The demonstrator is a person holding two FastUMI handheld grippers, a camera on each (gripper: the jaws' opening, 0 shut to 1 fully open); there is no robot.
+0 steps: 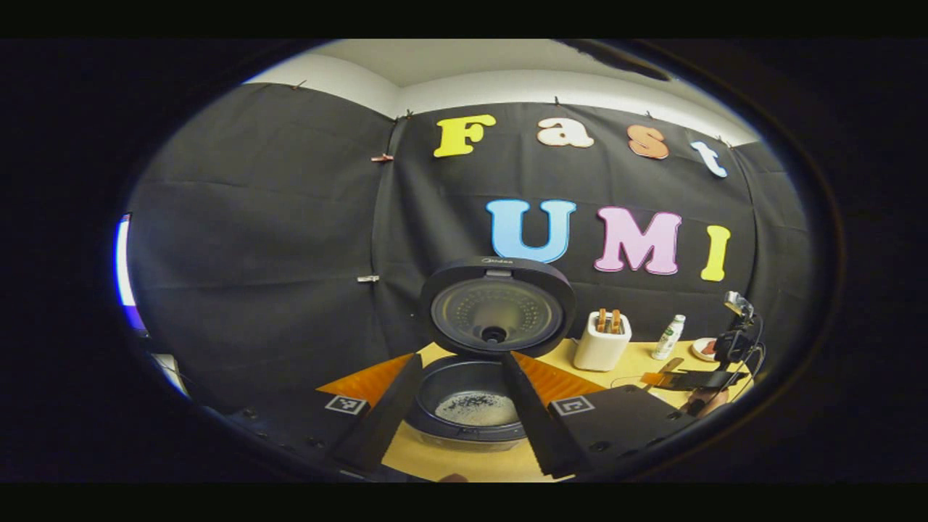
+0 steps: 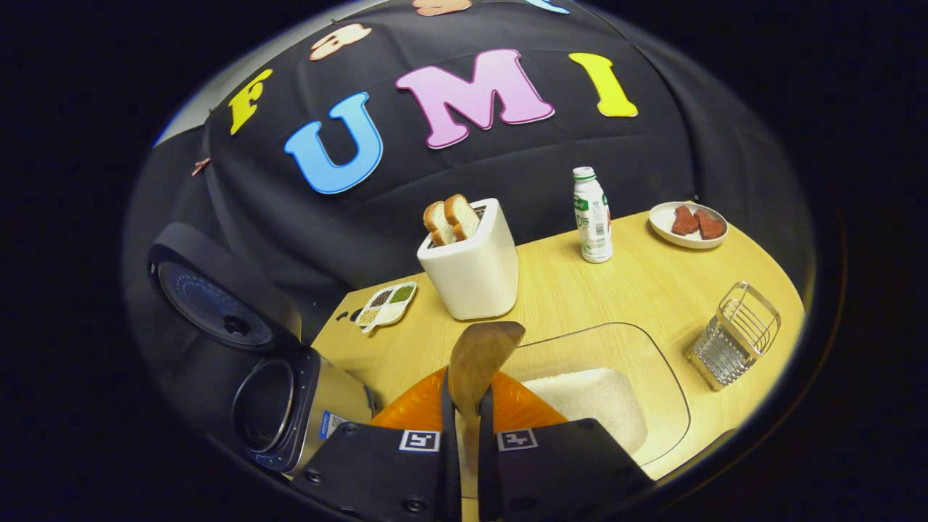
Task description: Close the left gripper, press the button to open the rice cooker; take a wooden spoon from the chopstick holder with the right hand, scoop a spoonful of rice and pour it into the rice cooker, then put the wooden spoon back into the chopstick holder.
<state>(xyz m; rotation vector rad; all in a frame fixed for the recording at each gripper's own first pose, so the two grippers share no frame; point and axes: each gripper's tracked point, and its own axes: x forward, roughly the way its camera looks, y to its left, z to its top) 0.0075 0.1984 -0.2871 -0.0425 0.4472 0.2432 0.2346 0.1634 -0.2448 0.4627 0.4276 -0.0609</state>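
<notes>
Right gripper view: the right gripper (image 2: 465, 435) has its jaws pinched on the handle of the brown wooden spoon (image 2: 478, 359). The spoon's long axis runs straight ahead along the fingers, its flat bowl pointing away from the camera and slightly upward. The lower handle is hidden between the fingers. The spoon bowl stands over the near edge of a clear, shallow plastic tray (image 2: 652, 377) that holds a heap of white rice (image 2: 591, 402); whether any rice lies on the spoon cannot be made out. Right of the tray stands the silver wire chopstick holder (image 2: 734, 333), upright on the pale wooden tabletop (image 2: 580, 297). At lower left lies the dark round rice cooker (image 2: 279, 406), its lid (image 2: 210, 304) swung up and open; the fisheye distortion tilts it, and its inner pot is too dark to read. Farther back stand a white toaster with two bread slices (image 2: 471, 264), a small white bottle with a green cap (image 2: 594, 216), a white plate with red pieces (image 2: 687, 223) and a small divided dish of grains (image 2: 386, 303).

Left gripper view: the left gripper (image 1: 453, 406) has its jaws spread apart, framing the rice cooker (image 1: 467, 406), whose pot shows a pale layer at the bottom. The raised lid (image 1: 496, 308) faces the camera. The right gripper (image 1: 689, 378) appears at far right with the hand (image 1: 707, 399) that holds it, partly cut off by the view's edge.
</notes>
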